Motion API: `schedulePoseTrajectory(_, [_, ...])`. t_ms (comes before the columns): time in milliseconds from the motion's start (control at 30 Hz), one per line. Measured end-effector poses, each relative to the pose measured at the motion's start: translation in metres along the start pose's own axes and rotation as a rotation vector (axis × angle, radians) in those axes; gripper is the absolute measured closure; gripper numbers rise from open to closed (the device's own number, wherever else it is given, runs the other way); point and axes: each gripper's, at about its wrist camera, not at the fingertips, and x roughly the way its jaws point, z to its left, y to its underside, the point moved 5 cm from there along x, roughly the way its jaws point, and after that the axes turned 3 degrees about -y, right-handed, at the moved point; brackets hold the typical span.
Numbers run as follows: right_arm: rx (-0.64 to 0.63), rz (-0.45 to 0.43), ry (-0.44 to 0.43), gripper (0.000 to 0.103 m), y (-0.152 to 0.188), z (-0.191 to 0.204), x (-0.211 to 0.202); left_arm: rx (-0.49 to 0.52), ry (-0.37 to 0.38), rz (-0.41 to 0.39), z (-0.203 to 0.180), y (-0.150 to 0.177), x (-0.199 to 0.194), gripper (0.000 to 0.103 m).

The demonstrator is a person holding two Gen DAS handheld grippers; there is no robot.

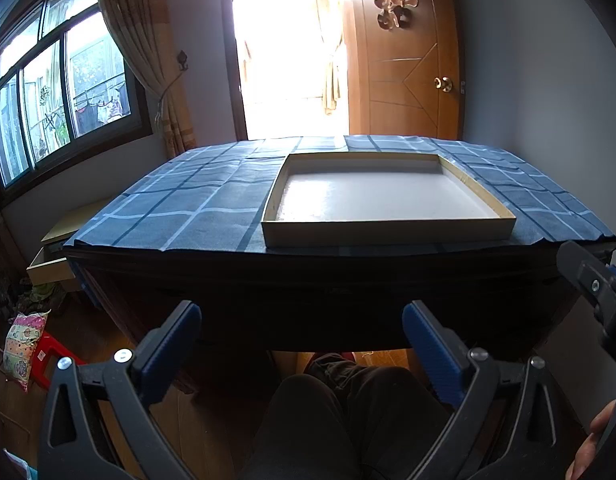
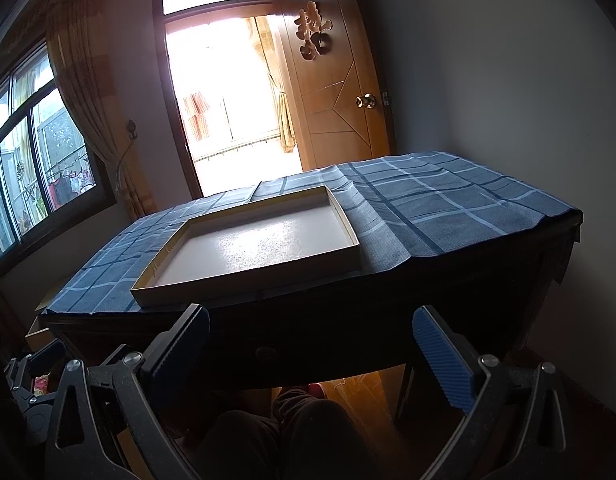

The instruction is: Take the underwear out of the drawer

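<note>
From the left wrist view, my left gripper (image 1: 302, 344) hangs spread wide and empty below the front edge of the dark wooden desk, over my lap, and no underwear shows anywhere; I judge it sits inside the closed drawer (image 1: 347, 292), whose front is lost in shadow here. On the tabletop (image 1: 180, 208) a blue checked cloth lies under a shallow empty tray (image 1: 387, 232) near the front edge. The right-hand tool pokes in at the right margin. My worry from this side: the front is so dark that I could misjudge where the pull is and scrape the fingers along the wood, or catch the overhanging cloth and drag the tray with it. From the right wrist view, my right gripper (image 2: 311, 346) is also spread with nothing between its blue pads (image 2: 443, 364), and a small round knob (image 2: 266, 354) shows faintly on the drawer front just ahead. It looks small and smooth, so a pinch could slip off. The room has a glaring open doorway (image 2: 228, 100), a wooden door (image 2: 339, 92) swung back, a curtained window (image 2: 36, 160) on the left and a wooden floor; the backlight washes out detail.
</note>
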Motion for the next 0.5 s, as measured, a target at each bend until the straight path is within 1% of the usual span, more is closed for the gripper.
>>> schedulePoseTrajectory(500, [0.002, 0.003, 0.000, 0.001, 0.0005, 0.0006, 0.0005, -0.001, 0.000, 0.001, -0.0014, 0.0001, -0.0013, 0.000])
